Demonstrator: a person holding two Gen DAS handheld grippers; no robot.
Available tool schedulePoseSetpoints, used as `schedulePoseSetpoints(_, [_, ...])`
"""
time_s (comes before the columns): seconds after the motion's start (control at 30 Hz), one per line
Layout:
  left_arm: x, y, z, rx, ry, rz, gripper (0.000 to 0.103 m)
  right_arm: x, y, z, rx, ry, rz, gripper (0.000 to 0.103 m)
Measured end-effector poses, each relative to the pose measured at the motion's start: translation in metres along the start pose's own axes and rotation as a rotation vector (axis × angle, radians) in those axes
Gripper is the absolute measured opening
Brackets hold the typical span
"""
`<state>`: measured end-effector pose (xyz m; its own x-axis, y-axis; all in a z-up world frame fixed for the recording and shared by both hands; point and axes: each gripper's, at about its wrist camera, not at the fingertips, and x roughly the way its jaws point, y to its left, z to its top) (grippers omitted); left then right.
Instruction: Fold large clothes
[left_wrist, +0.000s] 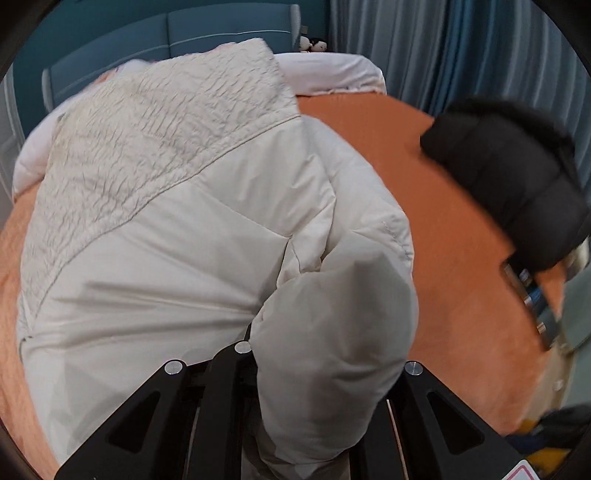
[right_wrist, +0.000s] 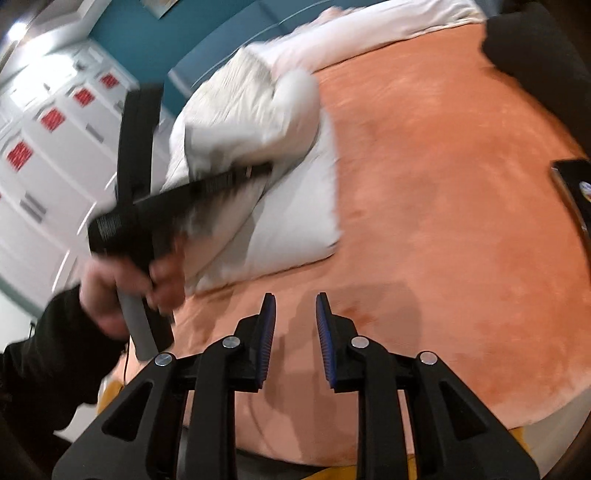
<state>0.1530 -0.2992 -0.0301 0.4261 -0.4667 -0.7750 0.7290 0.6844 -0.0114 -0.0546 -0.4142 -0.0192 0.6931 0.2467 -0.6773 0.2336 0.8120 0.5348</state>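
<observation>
Fingers of the left gripper (left_wrist: 291, 373) pinch a puffy fold of the white jacket (left_wrist: 177, 221), lifted off the orange bedspread (left_wrist: 454, 240); the right gripper (right_wrist: 294, 321) hangs spread and empty beside a black garment (left_wrist: 513, 184).

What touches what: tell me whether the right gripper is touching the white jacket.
Apart. The right wrist view shows the right gripper open over bare orange blanket, with blanket visible between its fingertips and the white jacket.
</observation>
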Motion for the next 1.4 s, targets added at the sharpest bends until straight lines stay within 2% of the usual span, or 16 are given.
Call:
schedulePoseSetpoints(0.13, [0.007,0.0,-0.004,0.027,-0.021,0.043,0.009,-0.009,0.005,0.022,-0.019,-0.095,-0.035,0.024])
schedulePoseSetpoints(0.17, [0.006,0.002,-0.004,0.03,-0.024,0.048,0.01,-0.013,0.014,0.038,-0.033,-0.146,-0.028,0.036])
schedulePoseSetpoints(0.2, [0.004,0.0,-0.008,0.029,-0.024,0.046,0.011,-0.016,0.02,0.048,-0.043,-0.182,-0.024,0.06])
schedulePoseSetpoints(0.23, [0.001,0.003,-0.009,0.014,-0.024,0.037,0.013,-0.02,0.029,0.068,-0.064,-0.237,-0.017,0.067])
schedulePoseSetpoints(0.37, [-0.018,0.01,-0.014,-0.049,-0.041,-0.009,0.02,-0.002,0.053,0.14,-0.163,-0.261,0.015,0.068])
schedulePoseSetpoints(0.47, [-0.06,0.022,-0.022,-0.082,-0.097,-0.065,0.035,0.037,0.063,0.178,-0.175,-0.18,0.052,0.063])
schedulePoseSetpoints(0.53, [-0.086,0.031,-0.026,-0.096,-0.151,-0.095,0.062,0.059,0.064,0.187,-0.172,-0.133,0.091,0.061])
schedulePoseSetpoints(0.63, [-0.137,0.053,-0.03,-0.097,-0.238,-0.089,0.067,0.095,0.068,0.188,-0.209,-0.079,0.066,0.054])
schedulePoseSetpoints(0.77, [-0.194,0.107,-0.029,-0.207,-0.351,-0.039,0.077,0.123,0.058,0.168,-0.199,-0.003,0.055,0.02])
schedulePoseSetpoints(0.83, [-0.202,0.142,-0.015,-0.295,-0.367,0.031,0.077,0.117,0.056,0.161,-0.192,-0.027,0.075,0.007])
schedulePoseSetpoints(0.97, [-0.188,0.18,0.011,-0.394,-0.368,0.123,0.074,0.077,0.051,0.153,-0.12,-0.145,0.114,0.003])
schedulePoseSetpoints(1.03, [-0.167,0.176,0.026,-0.386,-0.371,0.104,0.074,0.063,0.043,0.141,-0.113,-0.17,0.086,0.003])
schedulePoseSetpoints(1.17, [-0.09,0.144,0.051,-0.341,-0.249,0.094,0.071,0.083,0.002,0.118,-0.018,-0.111,0.021,0.0])
schedulePoseSetpoints(1.27, [-0.031,0.123,0.05,-0.301,-0.13,0.148,0.067,0.097,-0.02,0.106,0.027,-0.093,-0.017,0.0])
schedulePoseSetpoints(1.3, [-0.02,0.118,0.048,-0.275,-0.149,0.211,0.069,0.104,-0.025,0.103,0.025,-0.077,-0.088,0.0])
schedulePoseSetpoints(1.4, [-0.003,0.11,0.043,-0.235,-0.15,0.299,0.073,0.122,-0.043,0.088,0.066,-0.04,-0.092,0.0])
